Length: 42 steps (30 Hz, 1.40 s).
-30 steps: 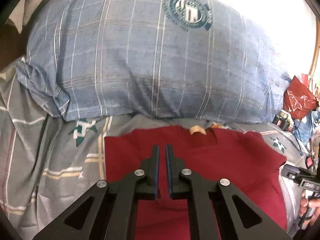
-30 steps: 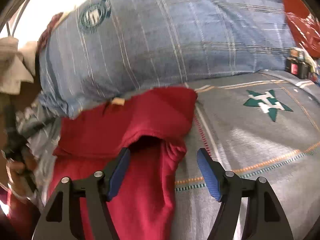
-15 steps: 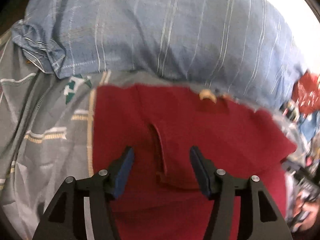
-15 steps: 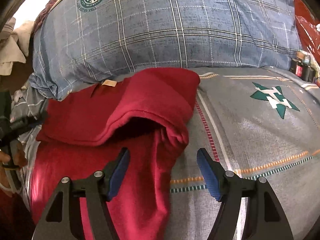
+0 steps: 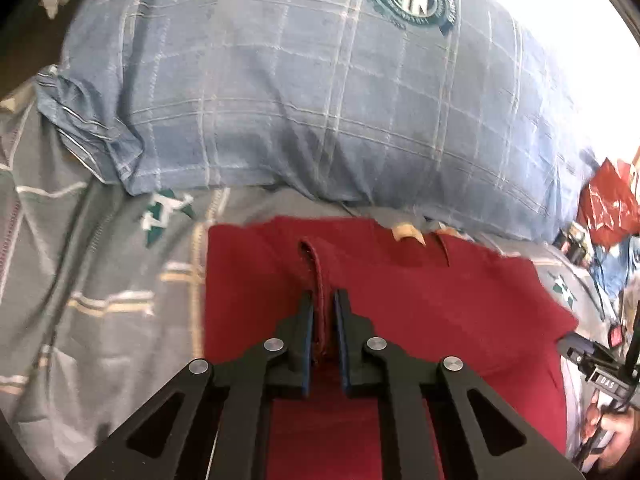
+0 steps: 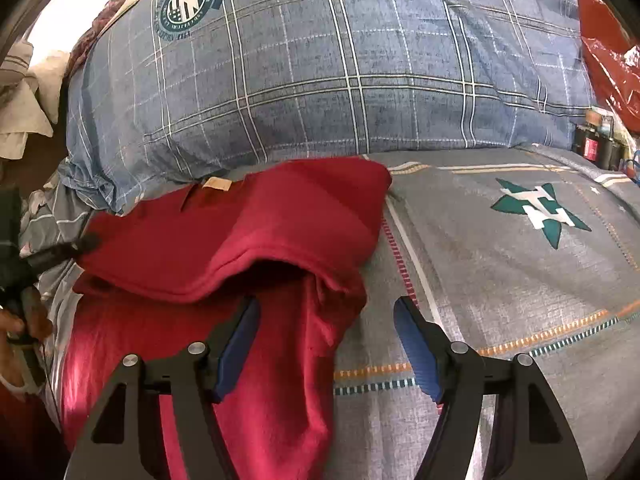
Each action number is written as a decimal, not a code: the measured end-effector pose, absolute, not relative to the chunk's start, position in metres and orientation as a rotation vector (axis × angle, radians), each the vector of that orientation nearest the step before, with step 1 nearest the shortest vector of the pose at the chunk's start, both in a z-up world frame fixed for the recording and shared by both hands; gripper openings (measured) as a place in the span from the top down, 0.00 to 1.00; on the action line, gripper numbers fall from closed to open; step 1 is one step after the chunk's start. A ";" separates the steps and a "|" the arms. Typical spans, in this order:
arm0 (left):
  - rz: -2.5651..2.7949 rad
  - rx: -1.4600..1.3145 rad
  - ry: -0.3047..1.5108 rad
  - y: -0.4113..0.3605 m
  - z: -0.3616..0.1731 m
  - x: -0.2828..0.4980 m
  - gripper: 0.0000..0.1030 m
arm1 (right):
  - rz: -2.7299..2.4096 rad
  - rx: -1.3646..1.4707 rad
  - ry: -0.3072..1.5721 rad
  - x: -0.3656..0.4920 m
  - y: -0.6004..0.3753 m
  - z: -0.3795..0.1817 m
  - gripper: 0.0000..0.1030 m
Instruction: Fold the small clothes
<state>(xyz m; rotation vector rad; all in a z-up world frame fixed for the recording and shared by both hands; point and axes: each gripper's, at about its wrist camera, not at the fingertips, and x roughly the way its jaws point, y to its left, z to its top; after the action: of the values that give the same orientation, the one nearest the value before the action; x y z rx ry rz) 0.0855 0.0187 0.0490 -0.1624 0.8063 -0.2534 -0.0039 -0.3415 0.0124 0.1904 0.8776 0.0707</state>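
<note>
Red shirt [image 6: 256, 232] lies against blue plaid pillow [image 6: 340, 64] on bedsheet [image 6: 500, 280].

A round green crest [image 6: 188, 6] on the blue checked pillow [image 6: 360, 60], beyond the tongs, carries ring lettering too small to read; "DAS" shows on the other tongs' handle [image 5: 606, 381].

A deep red garment [image 6: 248, 232] with a small tan label [image 6: 216, 184] at its neck is seen on a grey bedsheet [image 6: 500, 280], which is printed with green-and-white star emblems [image 6: 540, 212] and crossed by white, orange and teal dashed stripes. The pillow [image 6: 320, 72] along the sheet's far edge is checked in blue with white lines and stamped with a round teal-and-white crest [image 6: 186, 6]. Blue pads [image 6: 416, 352] are carried on black gripper fingers. A shiny red plastic bag [image 6: 608, 52] is seen at the far right corner.
</note>
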 end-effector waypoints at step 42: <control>-0.140 -0.100 0.906 0.001 0.010 0.096 0.48 | 0.012 0.126 0.925 0.079 -0.328 0.025 0.64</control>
<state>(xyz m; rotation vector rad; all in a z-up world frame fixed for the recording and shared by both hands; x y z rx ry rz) 0.0959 0.0013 0.0103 -0.1004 0.9060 -0.1400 0.0785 -0.3276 0.0253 0.1262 0.9247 0.0121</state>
